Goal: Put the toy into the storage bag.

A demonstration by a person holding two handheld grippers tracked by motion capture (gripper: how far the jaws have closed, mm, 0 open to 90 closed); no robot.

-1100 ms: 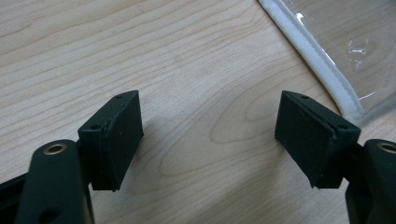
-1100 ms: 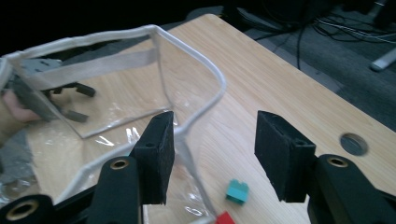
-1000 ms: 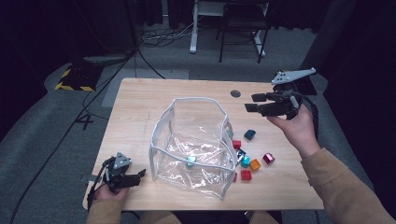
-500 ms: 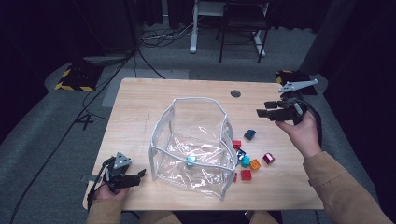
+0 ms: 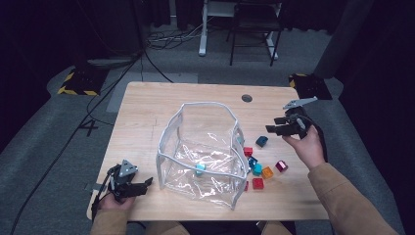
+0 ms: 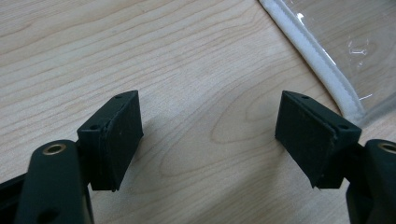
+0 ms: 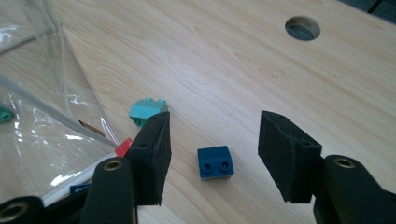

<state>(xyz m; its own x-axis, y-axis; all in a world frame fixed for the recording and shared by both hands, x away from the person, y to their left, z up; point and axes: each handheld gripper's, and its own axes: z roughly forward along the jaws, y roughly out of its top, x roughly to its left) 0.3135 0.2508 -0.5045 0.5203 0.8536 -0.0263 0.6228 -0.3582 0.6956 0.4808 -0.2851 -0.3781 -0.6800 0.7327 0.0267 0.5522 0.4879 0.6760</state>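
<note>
Far left of the clear pouch (image 5: 203,152), the left tongs (image 5: 147,185) sit low at the worktop's (image 5: 161,105) near corner, jaws spread wide with nothing but bare wood between them; in the left gripper view the pouch's white zip edge (image 6: 317,60) runs just off to one side. The pouch itself stands open at mid-worktop, mouth up, with a teal brick (image 5: 200,169) lying inside it. Right of the pouch, a scatter of bricks: red (image 5: 248,151), orange (image 5: 266,172), a magenta one (image 5: 281,166). Beyond them, right of the pouch's far corner, sits the dark blue brick (image 7: 215,162), studs turned sideways toward the right gripper's camera, its long side running across the gap of the jaws. The right tongs (image 7: 212,154) hover over it, jaws apart and just now widening, the brick between them but untouched. A light teal brick (image 7: 148,111) lies closer to the pouch. The worktop is pale wood with a cable hole (image 5: 247,98); grey carpet, cables and a chair in the dark room behind.
</note>
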